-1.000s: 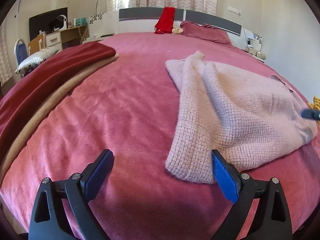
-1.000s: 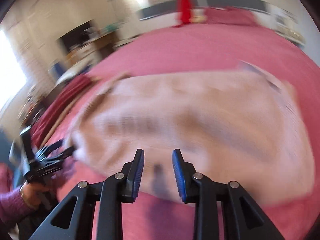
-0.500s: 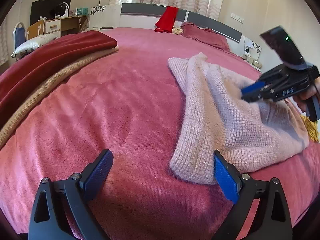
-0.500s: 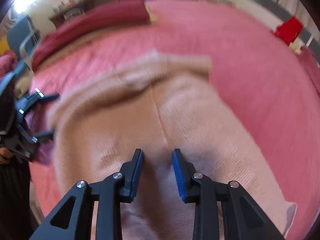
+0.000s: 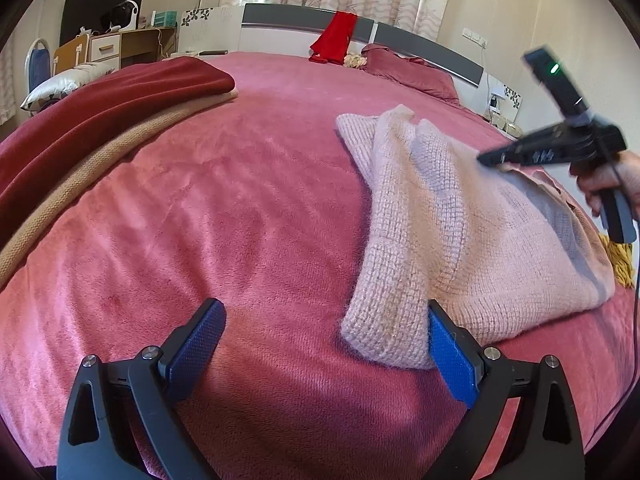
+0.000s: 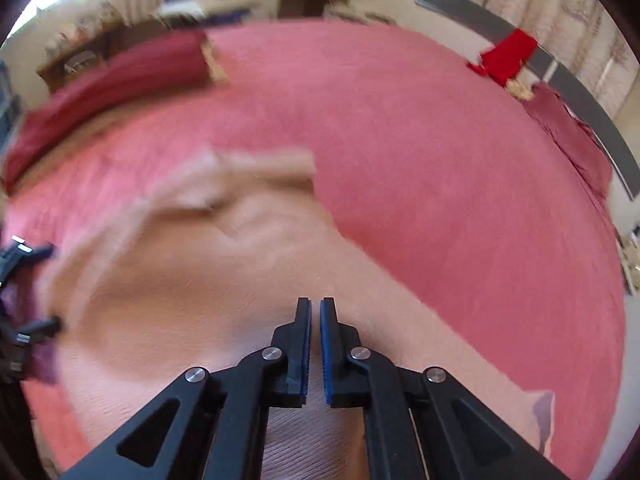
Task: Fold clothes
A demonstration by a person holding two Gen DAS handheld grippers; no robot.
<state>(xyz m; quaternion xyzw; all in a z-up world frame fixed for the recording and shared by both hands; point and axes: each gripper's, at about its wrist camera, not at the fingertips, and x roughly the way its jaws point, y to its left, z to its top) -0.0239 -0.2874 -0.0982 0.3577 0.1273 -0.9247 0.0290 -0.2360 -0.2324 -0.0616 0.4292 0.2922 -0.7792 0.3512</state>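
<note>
Your pink knit sweater (image 5: pixel 460 224) is lying bunched up on the bed (image 5: pixel 240 200), on the pink-red bedspread, with 1 sleeve folded over so its cuff end points back toward your left gripper (image 5: pixel 324 344). That left gripper is spread wide, low over the bedspread, nothing between the blue pads (image 5: pixel 452 352). The right-hand pad sits just beside the sweater's cuff, and I can't tell if it's actually touching.

Your right gripper (image 6: pixel 315 344) is down over the sweater (image 6: pixel 192 300) with the 2 pads pulled in to a thin slit. In the right wrist view the knit fills the space right under the fingers, but that frame is smeared, so I can't tell if any fabric is pinched in there. From the left wrist view the right gripper (image 5: pixel 490 159) has its tip right at the top of the sweater's far side, with your hand (image 5: pixel 608 178) on the handle.

Past the sweater, toward the headboard, there's a red garment (image 5: pixel 334 38) draped over it and a dark pink pillow (image 5: pixel 412 74) next to that. Off to the left of the sweater a dark red blanket (image 5: pixel 100 116) sits on a tan one (image 5: pixel 80 168)
</note>
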